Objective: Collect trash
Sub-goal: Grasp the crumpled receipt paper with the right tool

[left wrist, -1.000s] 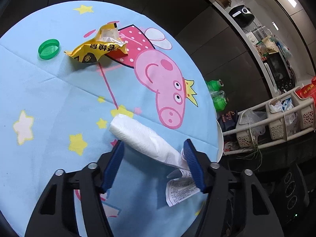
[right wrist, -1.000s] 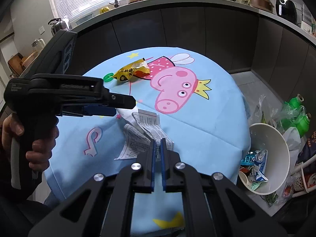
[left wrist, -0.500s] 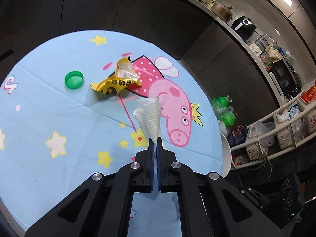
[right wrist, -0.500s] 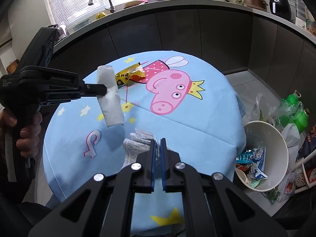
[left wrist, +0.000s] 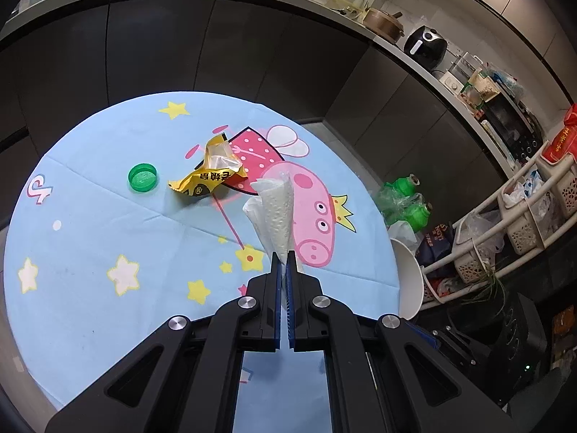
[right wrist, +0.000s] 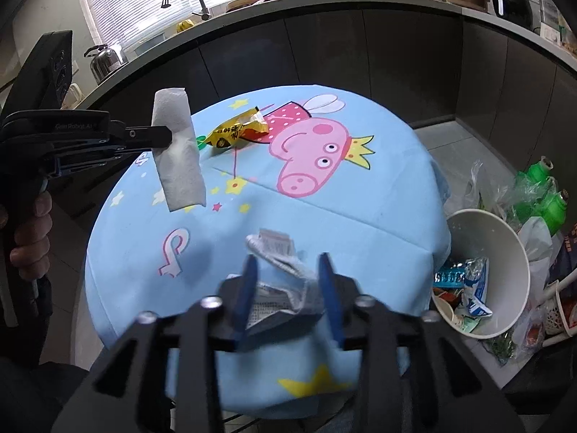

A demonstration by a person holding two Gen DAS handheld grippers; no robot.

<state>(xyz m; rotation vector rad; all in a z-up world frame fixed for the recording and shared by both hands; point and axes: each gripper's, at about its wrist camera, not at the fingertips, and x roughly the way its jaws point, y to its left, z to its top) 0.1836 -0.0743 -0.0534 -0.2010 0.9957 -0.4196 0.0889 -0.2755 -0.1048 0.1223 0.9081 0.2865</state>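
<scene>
My left gripper (left wrist: pixel 283 270) is shut on a white paper towel (left wrist: pixel 274 213) and holds it in the air above the round table; it also shows in the right wrist view (right wrist: pixel 178 151). My right gripper (right wrist: pixel 288 270) is open, its blue fingers either side of a crumpled printed paper (right wrist: pixel 279 274) near the table's front edge. A yellow snack wrapper (left wrist: pixel 209 176) and a green bottle cap (left wrist: pixel 143 177) lie on the blue cartoon tablecloth (left wrist: pixel 90 234).
A white trash bin (right wrist: pixel 487 274) with wrappers inside stands on the floor right of the table. Green plastic bottles (right wrist: pixel 541 195) and bags lie behind it. White basket shelves (left wrist: pixel 523 216) stand at the right. A dark kitchen counter curves behind the table.
My left gripper closed on the paper towel and lifted it off the table. My right gripper was shut and has now opened around the crumpled paper.
</scene>
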